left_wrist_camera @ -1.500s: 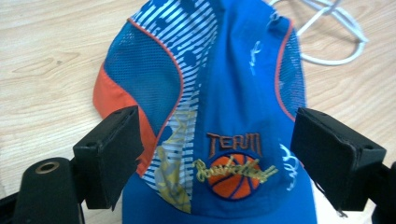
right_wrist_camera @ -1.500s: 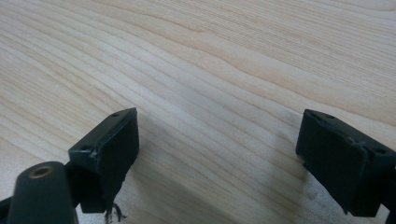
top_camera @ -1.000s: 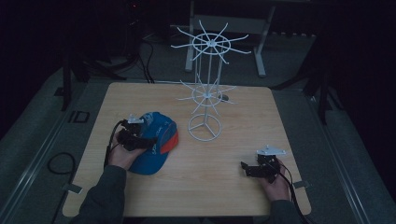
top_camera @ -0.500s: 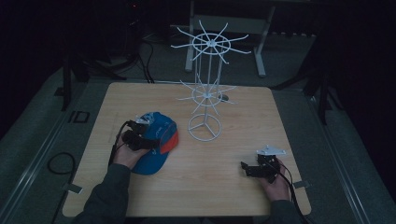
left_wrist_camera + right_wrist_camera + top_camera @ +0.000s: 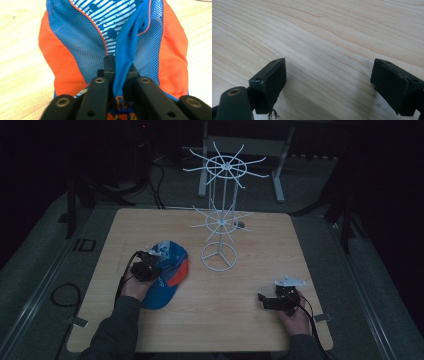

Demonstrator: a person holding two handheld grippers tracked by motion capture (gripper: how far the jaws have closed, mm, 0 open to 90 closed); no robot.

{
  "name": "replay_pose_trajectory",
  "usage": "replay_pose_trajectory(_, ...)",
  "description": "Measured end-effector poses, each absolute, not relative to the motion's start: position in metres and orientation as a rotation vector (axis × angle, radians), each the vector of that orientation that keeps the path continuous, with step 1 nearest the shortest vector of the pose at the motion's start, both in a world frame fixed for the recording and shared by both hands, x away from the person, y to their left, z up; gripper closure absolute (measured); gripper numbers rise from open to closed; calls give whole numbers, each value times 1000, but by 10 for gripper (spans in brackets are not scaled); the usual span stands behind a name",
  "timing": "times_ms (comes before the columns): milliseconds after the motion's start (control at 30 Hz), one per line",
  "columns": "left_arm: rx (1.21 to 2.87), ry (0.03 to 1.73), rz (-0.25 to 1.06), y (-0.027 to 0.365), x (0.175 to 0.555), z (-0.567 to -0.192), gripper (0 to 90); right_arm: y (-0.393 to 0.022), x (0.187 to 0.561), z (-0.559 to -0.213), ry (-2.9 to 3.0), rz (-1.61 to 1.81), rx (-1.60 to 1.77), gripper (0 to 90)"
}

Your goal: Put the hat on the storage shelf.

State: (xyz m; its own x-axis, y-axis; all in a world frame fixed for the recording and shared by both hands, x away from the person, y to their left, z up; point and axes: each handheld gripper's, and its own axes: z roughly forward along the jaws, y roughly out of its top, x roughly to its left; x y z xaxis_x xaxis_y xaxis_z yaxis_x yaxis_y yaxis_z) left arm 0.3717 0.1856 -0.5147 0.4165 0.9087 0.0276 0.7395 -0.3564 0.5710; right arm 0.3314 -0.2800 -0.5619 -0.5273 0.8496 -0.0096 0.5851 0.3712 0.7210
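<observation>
Pale wooden table [image 5: 250, 320] with rounded corners, blue-and-orange cap [image 5: 170, 272] lying flat near its left side, white wire rack [image 5: 220, 220] standing on a ring base just right of the cap, toward the far edge

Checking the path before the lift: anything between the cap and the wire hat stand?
Nothing visible. The left hand-held gripper has just closed on a fold of the blue and orange cap. Bare wooden table lies between the cap and the white wire stand. The right hand-held gripper sits open, off to the side.
</observation>
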Motion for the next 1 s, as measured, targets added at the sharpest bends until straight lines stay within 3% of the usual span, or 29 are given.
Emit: replay_pose_trajectory(1000, 2020, 1385, 508, 223, 360, -479, 893, -280, 331, -562, 2257, 954, 1250, 131)
